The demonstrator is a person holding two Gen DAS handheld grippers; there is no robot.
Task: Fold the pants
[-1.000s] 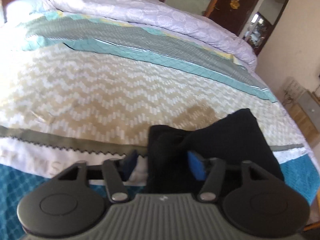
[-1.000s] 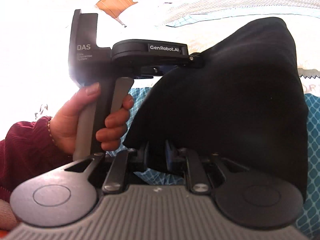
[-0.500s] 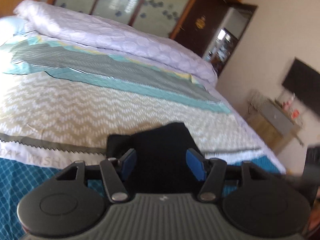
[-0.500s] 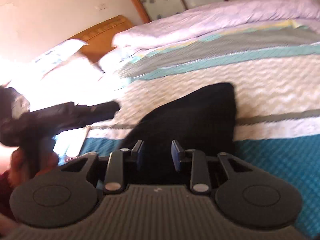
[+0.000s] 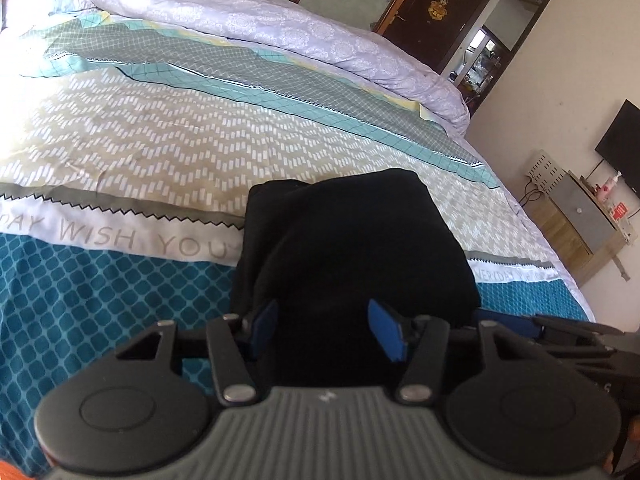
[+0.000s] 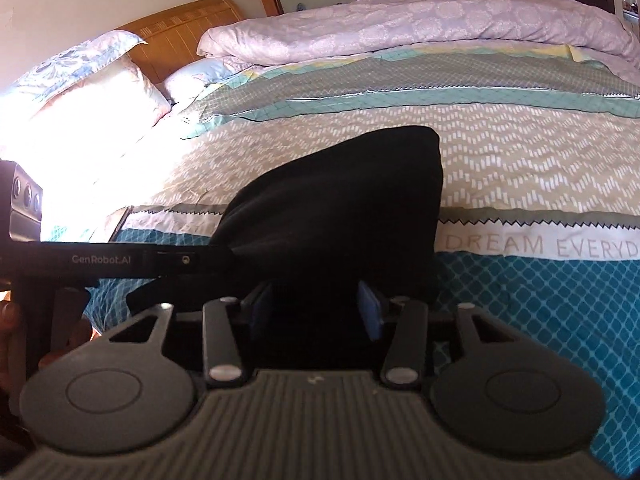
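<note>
The black pants [image 5: 352, 232] lie folded into a thick bundle on the patterned bedspread [image 5: 160, 148], near the teal band at the bed's front edge. My left gripper [image 5: 326, 330] hovers at the bundle's near edge. Its blue pads stand apart and are closing, with black cloth between them and no visible squeeze. In the right wrist view the pants [image 6: 340, 200] taper toward the left gripper [image 6: 224, 258], which reaches in from the side. My right gripper [image 6: 316, 310] is opening, its pads apart on either side of the near cloth.
A rolled lavender duvet [image 5: 280, 28] runs along the far side of the bed. Pillows [image 6: 100, 92] and a wooden headboard [image 6: 180, 32] are at the left. A nightstand [image 5: 580, 216], a wall screen [image 5: 620, 148] and a dark cabinet [image 5: 440, 12] stand beyond the bed's right side.
The right gripper's jaws went from nearly shut on the raised pants to wide apart, and the pants now rest on the bed. The left pads have drawn slightly closer. Both grippers pulled back.
</note>
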